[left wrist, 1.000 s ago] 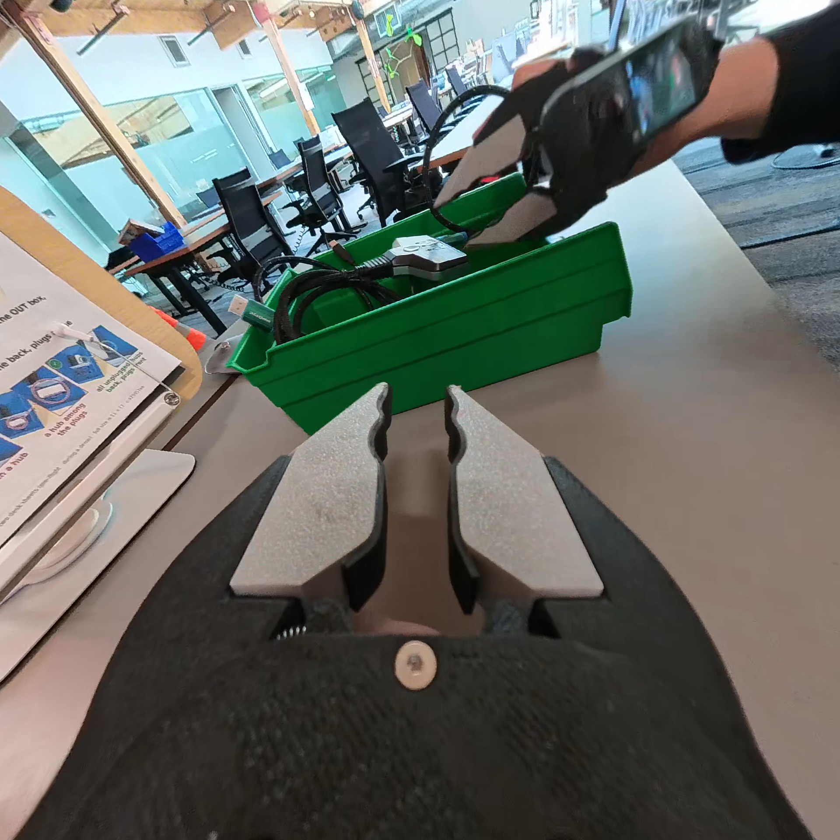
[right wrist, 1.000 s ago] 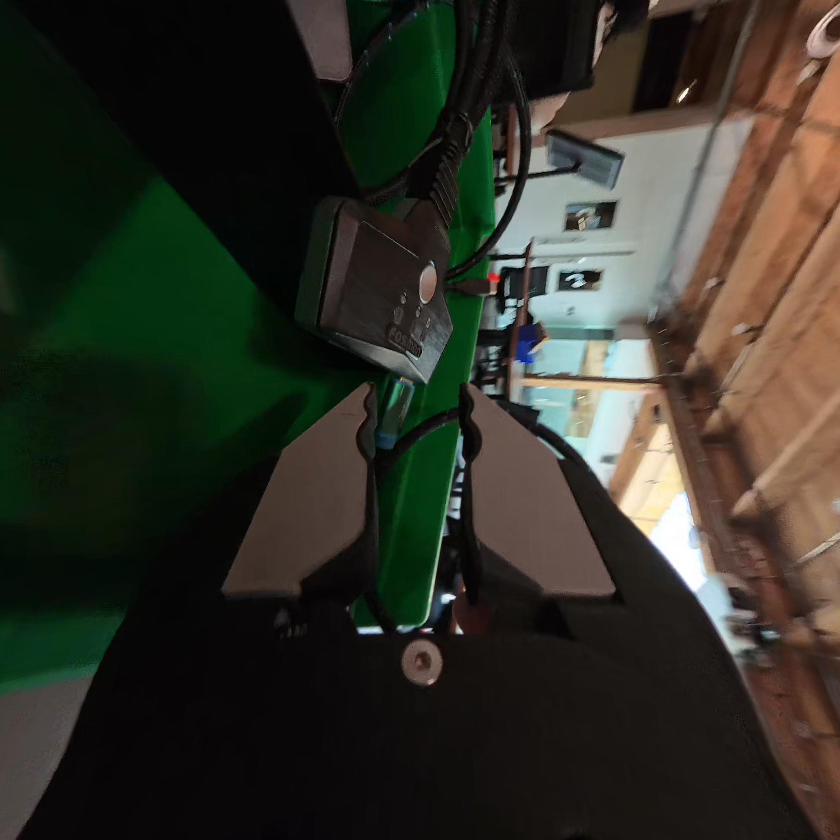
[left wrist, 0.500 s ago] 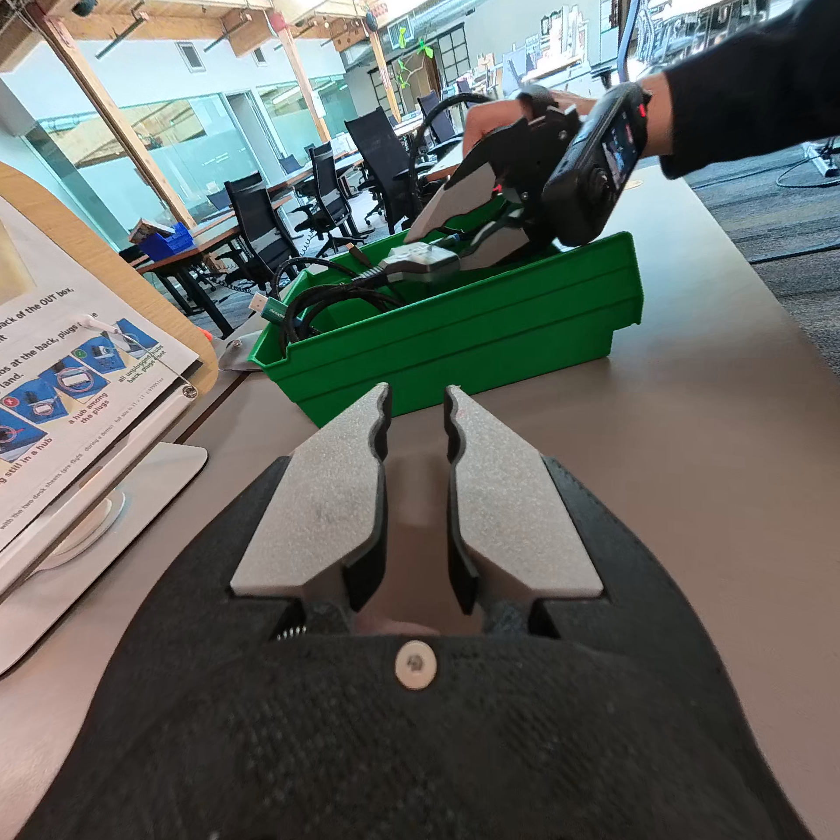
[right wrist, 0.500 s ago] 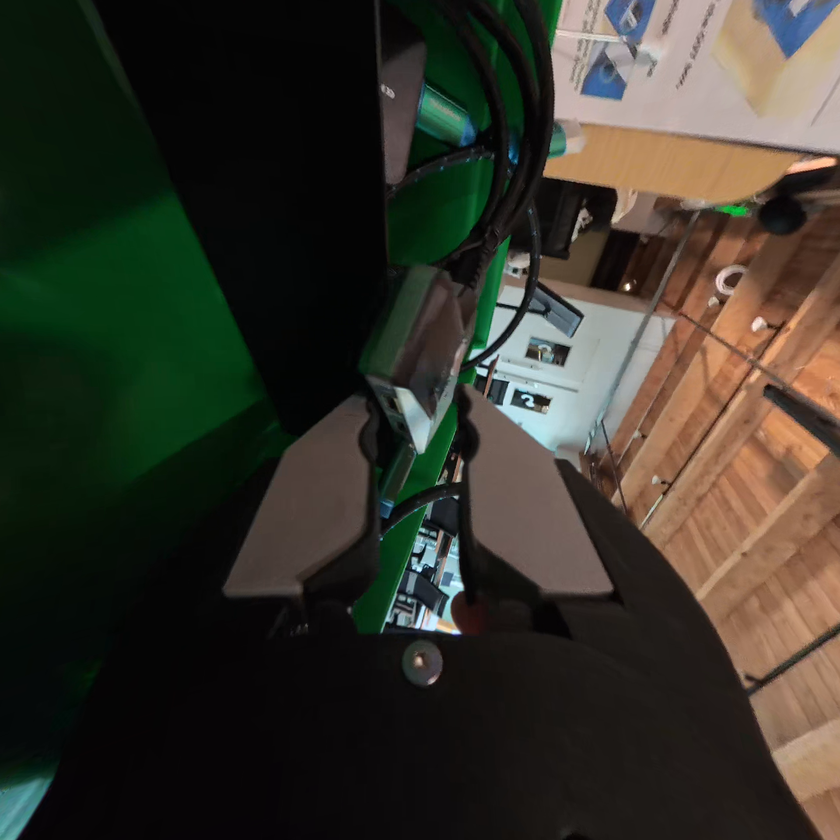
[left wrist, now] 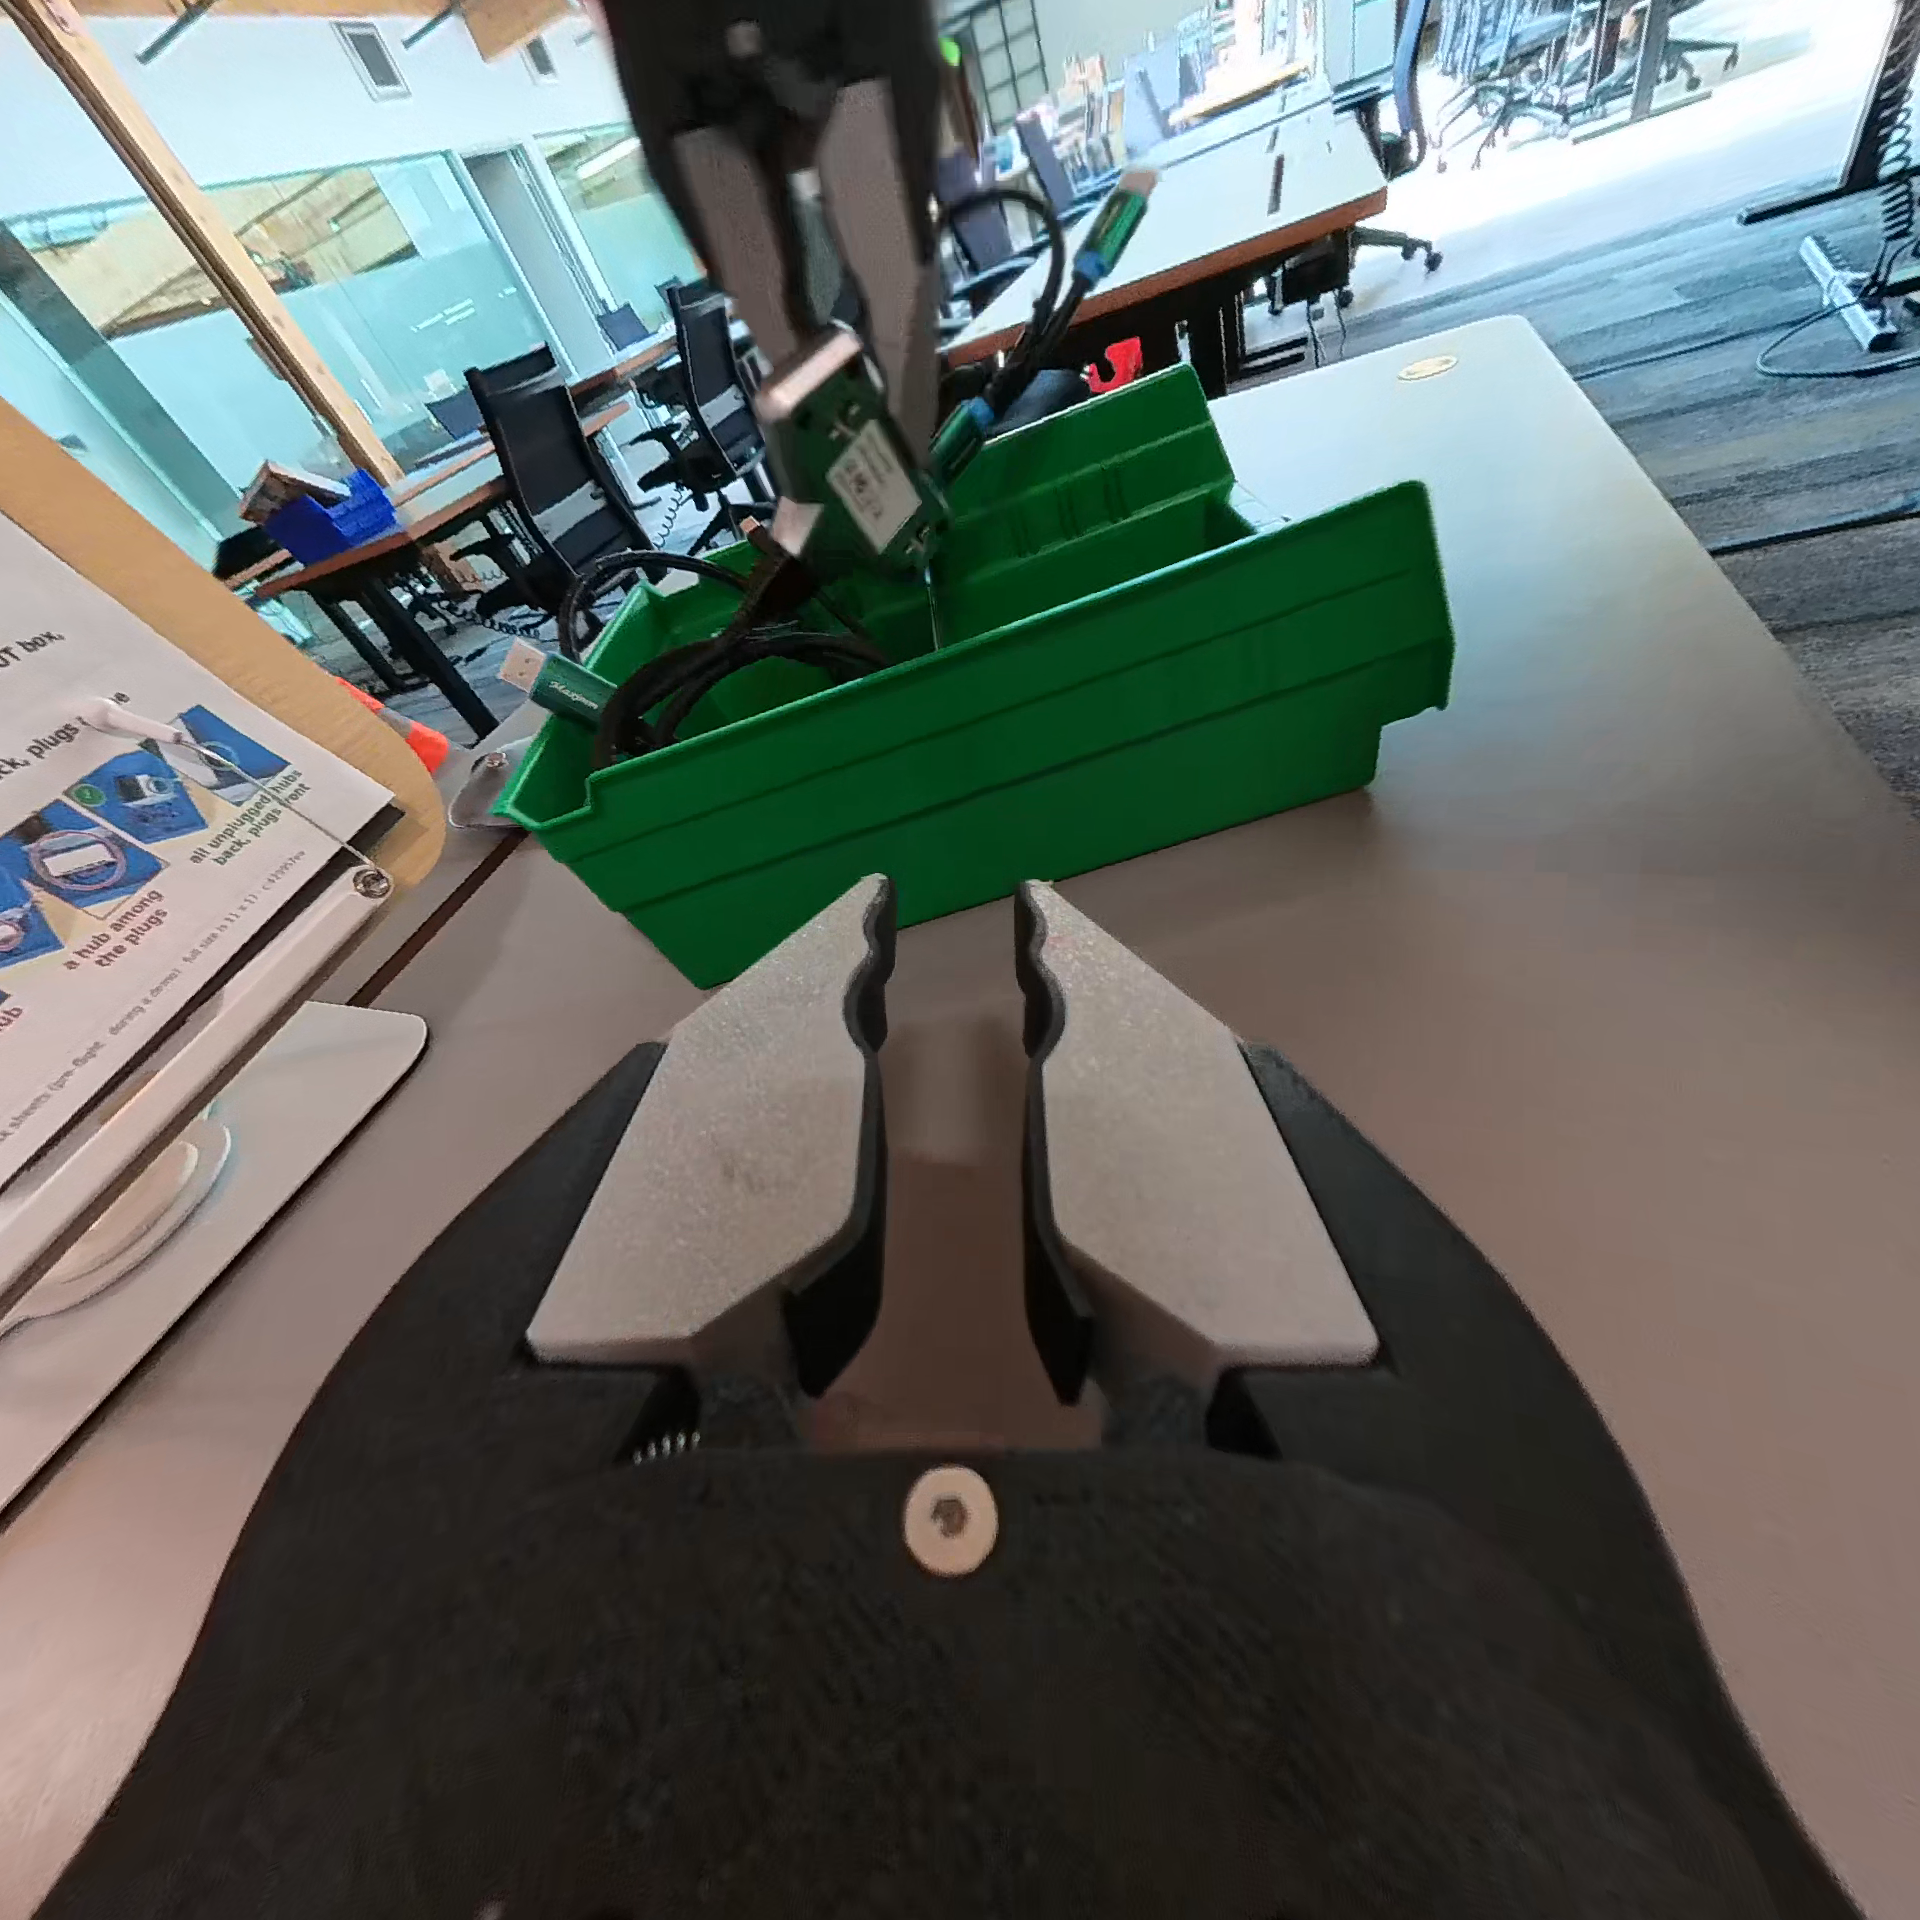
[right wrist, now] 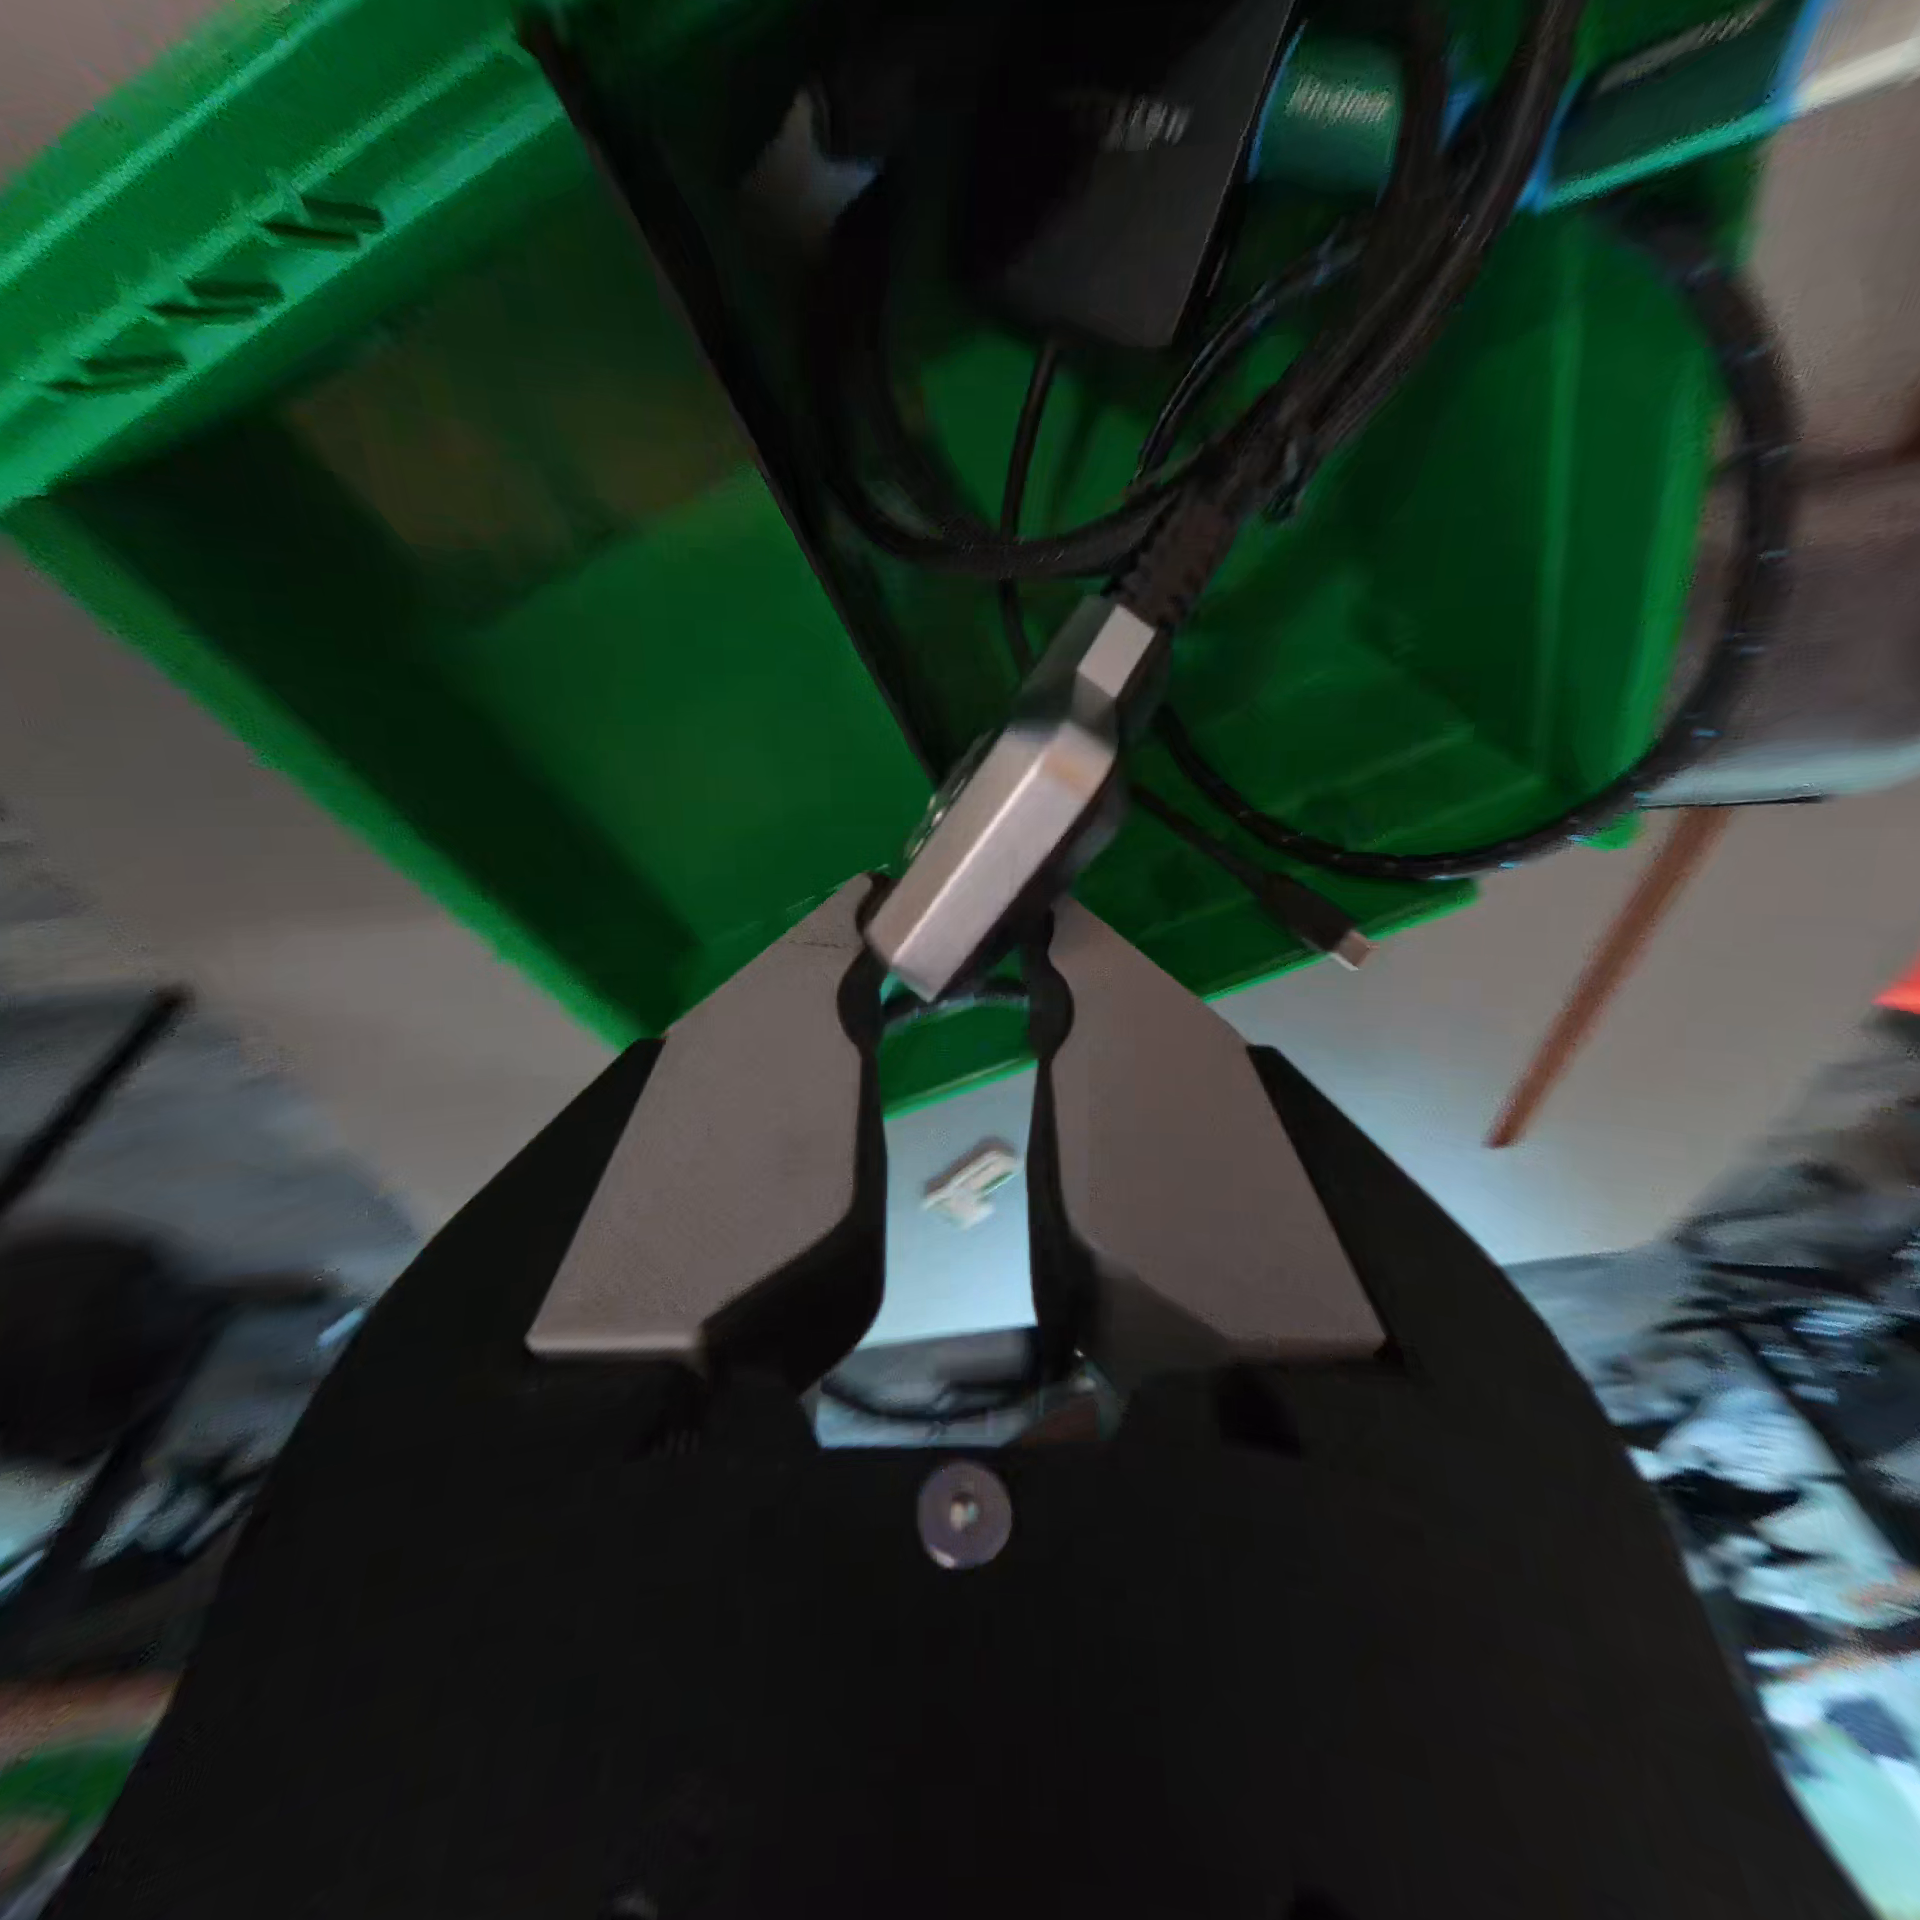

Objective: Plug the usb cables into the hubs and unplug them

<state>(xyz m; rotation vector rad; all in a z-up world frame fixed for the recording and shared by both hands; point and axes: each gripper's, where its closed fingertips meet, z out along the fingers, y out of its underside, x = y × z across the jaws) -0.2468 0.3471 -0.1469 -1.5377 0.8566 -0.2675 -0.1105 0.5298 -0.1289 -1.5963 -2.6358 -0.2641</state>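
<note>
Right tongs (right wrist: 956, 935) now pinching the grey hub (right wrist: 1003, 831), lifted clear above the green bin (left wrist: 1039, 727) instead of lying inside it, black cables (right wrist: 1299, 436) trailing down. Left tongs (left wrist: 951, 935) slightly spread, empty, low over the counter (left wrist: 1507, 1039) just before the bin.

Green bin (left wrist: 1039, 748); silver hub (right wrist: 997, 862); black cables (left wrist: 707, 665).

Bare table (left wrist: 1507, 1039) ahead and right of left gripper (left wrist: 951, 935) — open passage. Green bin (left wrist: 987, 769) stands straight ahead, wall blocking. Sign stand (left wrist: 187, 935) crowds the left. Above bin: right gripper (left wrist: 842, 301) holding hub (left wrist: 852, 457), black cables (left wrist: 707, 665) dangling — tangle hazard.
</note>
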